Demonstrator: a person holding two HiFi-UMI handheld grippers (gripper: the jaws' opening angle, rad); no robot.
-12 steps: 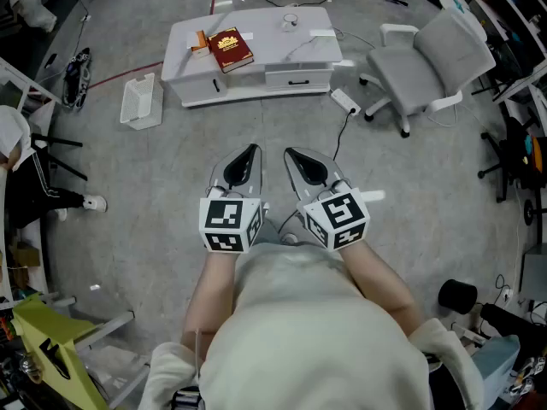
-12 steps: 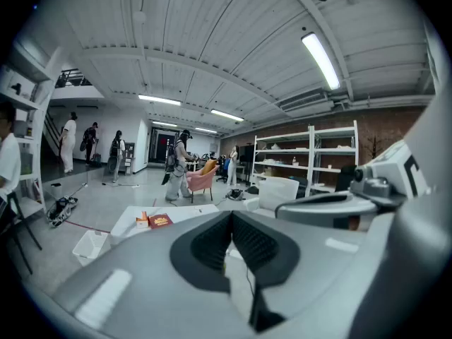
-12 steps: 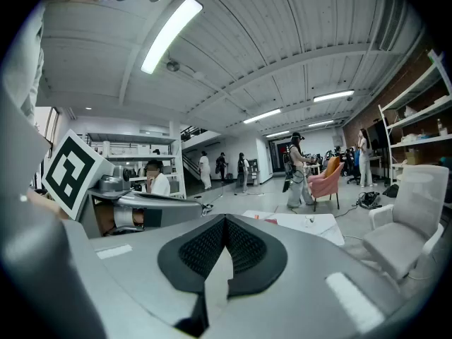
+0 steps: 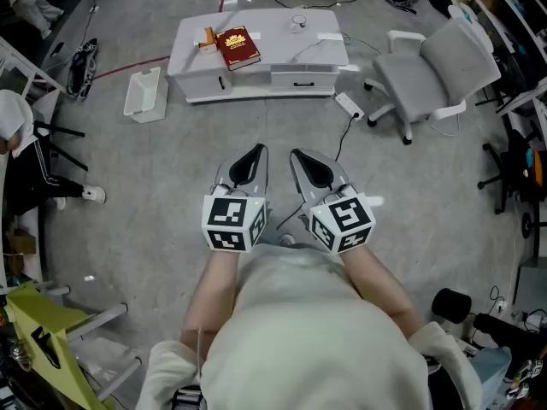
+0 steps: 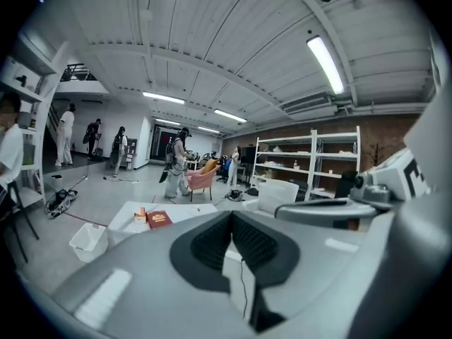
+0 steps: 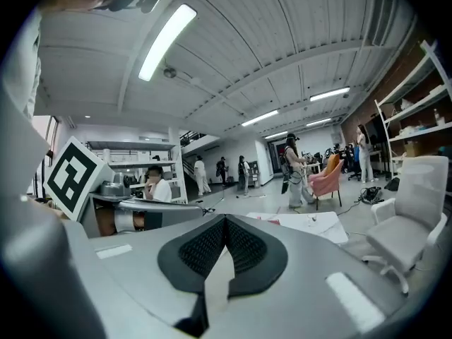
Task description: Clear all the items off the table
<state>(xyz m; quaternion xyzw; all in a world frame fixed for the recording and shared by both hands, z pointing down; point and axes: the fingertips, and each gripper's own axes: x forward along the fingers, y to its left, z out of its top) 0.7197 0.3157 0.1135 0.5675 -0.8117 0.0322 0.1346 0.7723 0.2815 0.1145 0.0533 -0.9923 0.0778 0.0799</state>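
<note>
Standing well back from the low white table (image 4: 282, 48), the person holds the left gripper (image 4: 253, 155) and the right gripper (image 4: 299, 157) side by side in front of the body, both aimed at it. This looks like a carrying pose for the approach rather than a reach. Each gripper's own view shows its jaws pressed together with nothing between them, probably because nothing is close enough to grasp. The clearing seems not yet begun: a red book (image 4: 238, 47) lies near the table's left end, just beside a small orange box (image 4: 206, 38), and a small round item (image 4: 298, 22) sits further right. A white bin (image 4: 144, 95) stands on the floor by the table's left end — possibly where the items are meant to go.
</note>
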